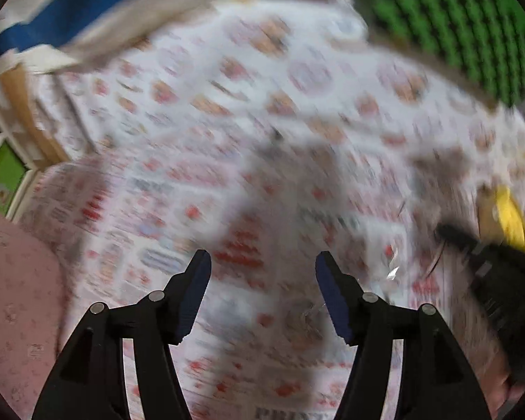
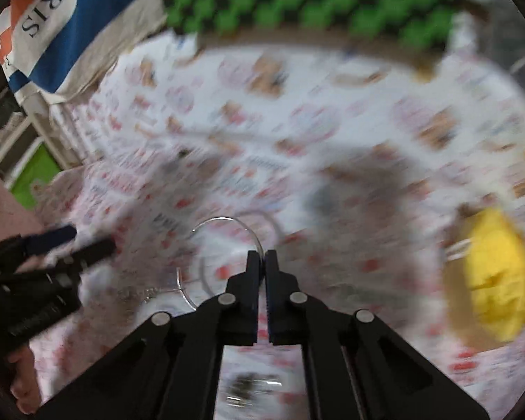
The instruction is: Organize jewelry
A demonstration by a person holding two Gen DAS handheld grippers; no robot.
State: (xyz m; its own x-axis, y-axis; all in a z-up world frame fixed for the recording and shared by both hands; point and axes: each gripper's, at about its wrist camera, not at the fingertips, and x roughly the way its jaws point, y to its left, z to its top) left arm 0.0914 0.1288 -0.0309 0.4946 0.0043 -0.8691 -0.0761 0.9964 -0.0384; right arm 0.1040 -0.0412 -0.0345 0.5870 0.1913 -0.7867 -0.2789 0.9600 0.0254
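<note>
- Jewelry dish [image 2: 224, 241], clear and round, hangs pinched by its rim in your right tongs [image 2: 261, 257] for carrying above the desk [image 2: 332, 105].
- Your left tongs [image 1: 262, 269] gape wide, empty.

Tablecloth [image 1: 248, 112]: white ground, printed all over with small red, pink and tan motifs and grey lettering; blurred in both views, so individual motifs cannot be read. Panel [image 2: 297, 0] at the far edge: bright green and black in a regular chequer. Bag [image 2: 70, 24] at far left: cream fabric crossed by a broad blue band, with an orange-red patch and dark letters. Soft object [image 2: 497, 280] at right: plain yellow, resting on something tan-brown. Ring [image 2: 224, 241]: colourless and transparent. Left gripper [image 1: 262, 266]: black frame, dark blue pads [image 1: 199, 280]. Right gripper [image 2: 261, 255]: black throughout. Cloth [image 1: 17, 297] at lower left: dusty pink with a faint small print.
</note>
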